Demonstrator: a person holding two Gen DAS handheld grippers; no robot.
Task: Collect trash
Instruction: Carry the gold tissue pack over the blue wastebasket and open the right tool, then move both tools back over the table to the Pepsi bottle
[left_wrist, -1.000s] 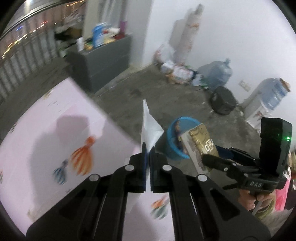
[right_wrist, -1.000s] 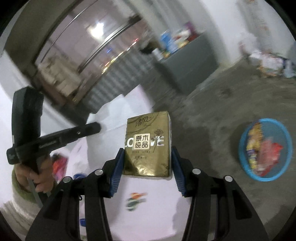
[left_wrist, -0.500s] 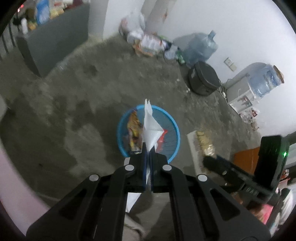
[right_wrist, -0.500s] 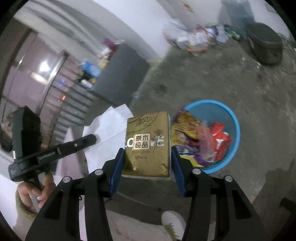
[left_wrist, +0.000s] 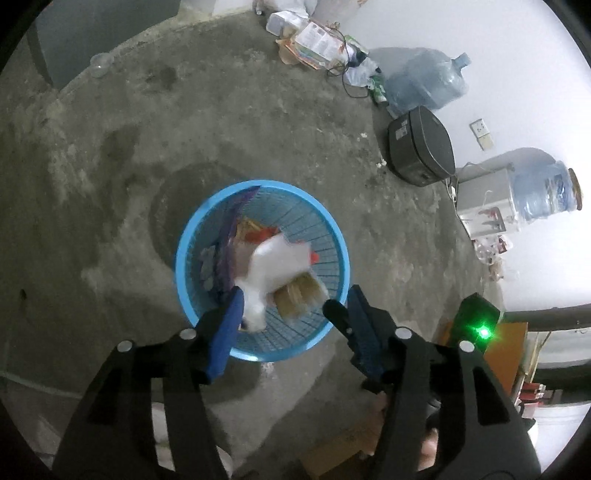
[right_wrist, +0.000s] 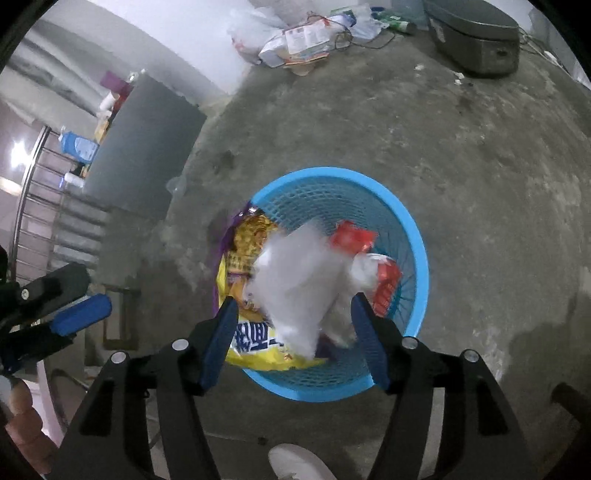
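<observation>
Both the left tongs (left_wrist: 291, 310) and the right tongs (right_wrist: 291, 314) stand wide apart and grip nothing, poised above the blue mesh basket (left_wrist: 334, 236) on the concrete floor (left_wrist: 110, 147). A blurred white paper (left_wrist: 275, 264) and a gold packet (left_wrist: 299, 295) lie within the basket's rim, over the yellow wrapper (right_wrist: 251, 339) and red wrapper (right_wrist: 386, 286) already inside. A dark grey appliance (left_wrist: 421, 147) and water jugs (left_wrist: 424, 85) stand by the wall.
</observation>
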